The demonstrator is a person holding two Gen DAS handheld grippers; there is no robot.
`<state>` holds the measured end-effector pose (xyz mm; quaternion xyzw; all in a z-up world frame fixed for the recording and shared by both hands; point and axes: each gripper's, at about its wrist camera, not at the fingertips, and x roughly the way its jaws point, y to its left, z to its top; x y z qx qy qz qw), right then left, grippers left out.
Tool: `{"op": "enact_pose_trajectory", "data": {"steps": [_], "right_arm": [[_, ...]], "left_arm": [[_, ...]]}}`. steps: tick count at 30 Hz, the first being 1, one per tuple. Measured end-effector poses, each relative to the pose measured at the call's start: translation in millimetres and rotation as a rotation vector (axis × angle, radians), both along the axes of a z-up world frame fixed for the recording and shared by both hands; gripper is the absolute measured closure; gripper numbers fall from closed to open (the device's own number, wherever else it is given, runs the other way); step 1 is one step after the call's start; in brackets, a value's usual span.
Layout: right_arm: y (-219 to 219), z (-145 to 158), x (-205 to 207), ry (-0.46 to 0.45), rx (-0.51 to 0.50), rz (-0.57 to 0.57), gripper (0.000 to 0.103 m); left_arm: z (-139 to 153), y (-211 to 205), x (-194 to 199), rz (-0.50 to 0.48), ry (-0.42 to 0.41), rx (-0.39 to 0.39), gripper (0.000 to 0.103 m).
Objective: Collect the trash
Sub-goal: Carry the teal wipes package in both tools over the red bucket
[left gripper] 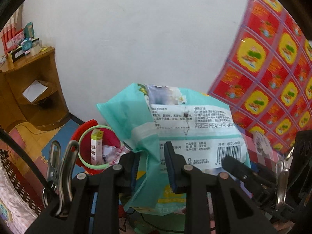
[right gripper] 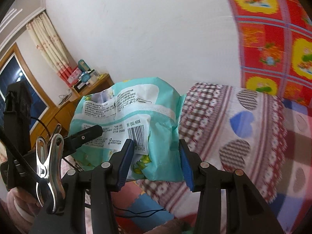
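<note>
A teal and white wet-wipe packet hangs in the air, held by both grippers. My left gripper is shut on its crumpled lower left part, blue pads pinching the film. My right gripper is shut across the packet's lower right end, near the barcode. One black finger of the right gripper shows in the left wrist view. A finger of the left gripper shows in the right wrist view. Below and to the left stands a red bin with a green rim, holding a small box and scraps.
A wooden corner shelf with a blue clock and boxes stands by the white wall at left. A bed with checked, heart-print bedding fills the right. A red and yellow patterned sheet hangs at the right. Foam floor mats lie below.
</note>
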<state>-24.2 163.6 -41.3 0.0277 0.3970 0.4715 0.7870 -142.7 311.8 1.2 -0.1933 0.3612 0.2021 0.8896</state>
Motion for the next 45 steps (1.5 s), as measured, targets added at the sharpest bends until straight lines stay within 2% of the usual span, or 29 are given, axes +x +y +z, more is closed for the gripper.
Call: {"op": "enact_pose_trajectory", "data": {"steps": [10,19,31,39,45], "right_arm": [[107.0,-14.9,33.2,-0.020,-0.081,0.067,0.056],[180.4,-48.9,50.3,0.013,-0.190,0.135,0.056],[256.7,-102.9,57.4,-0.003,-0.401,0.230,0.055],[295.3,-147.3,66.4,0.036,-0.509,0.228,0.053],[311.6,-169.2,70.3,0.036,-0.569,0.212,0.051]], "left_arm": [[-19.8,95.0,25.8,0.054,0.028,-0.004,0.077],[-61.2,167.3,46.1,0.103,0.105,-0.039,0.077],[-132.8,222.3,40.7,0.162,0.207,-0.127,0.077],[-181.5,255.3,44.7,0.180,0.242,-0.203,0.077],[-215.7,278.6,51.1,0.177,0.277,-0.220,0.077]]}}
